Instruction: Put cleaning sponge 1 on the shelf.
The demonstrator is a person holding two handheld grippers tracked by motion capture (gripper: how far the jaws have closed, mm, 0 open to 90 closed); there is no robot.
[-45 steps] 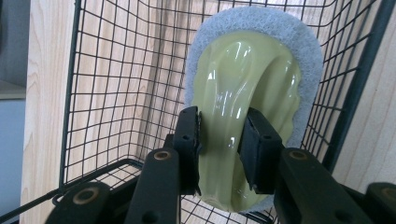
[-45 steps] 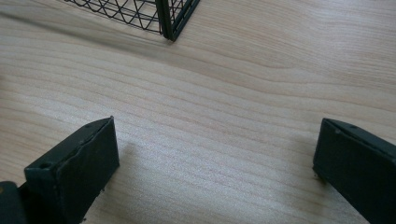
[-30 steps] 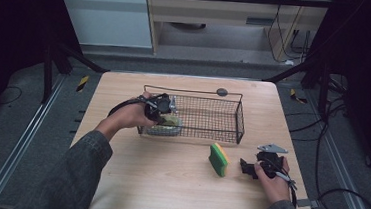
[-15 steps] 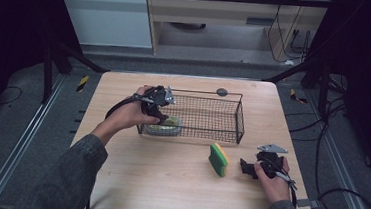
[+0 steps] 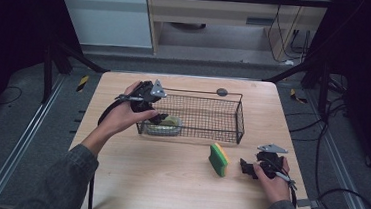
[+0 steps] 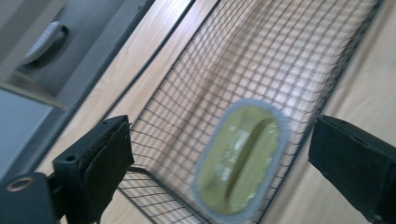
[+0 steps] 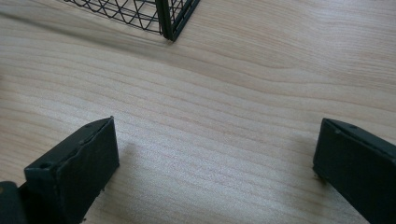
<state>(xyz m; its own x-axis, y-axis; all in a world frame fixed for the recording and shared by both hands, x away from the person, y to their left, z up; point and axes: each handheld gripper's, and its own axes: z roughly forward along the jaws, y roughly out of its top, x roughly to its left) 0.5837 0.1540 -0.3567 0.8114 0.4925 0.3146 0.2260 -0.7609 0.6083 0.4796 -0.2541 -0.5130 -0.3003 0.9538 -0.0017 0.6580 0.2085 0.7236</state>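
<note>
A black wire basket stands on the wooden table. A green oval pad with a grey rim lies flat in its left end. My left gripper hangs just above that end. Its jaws have just been opening and stand wide, touching nothing. In the left gripper view the pad lies on the basket mesh, below the open left gripper. A green and yellow sponge stands on edge in front of the basket. Right of it, my right gripper rests open on the table.
A small dark round disc sits behind the basket. In the right gripper view, bare wood lies between the jaws of the right gripper, with the basket's corner ahead. Dark frame legs and cables flank the table.
My left gripper has opened, let go of the green pad in the basket, and lifted up and back from it. The right hand has not moved.
</note>
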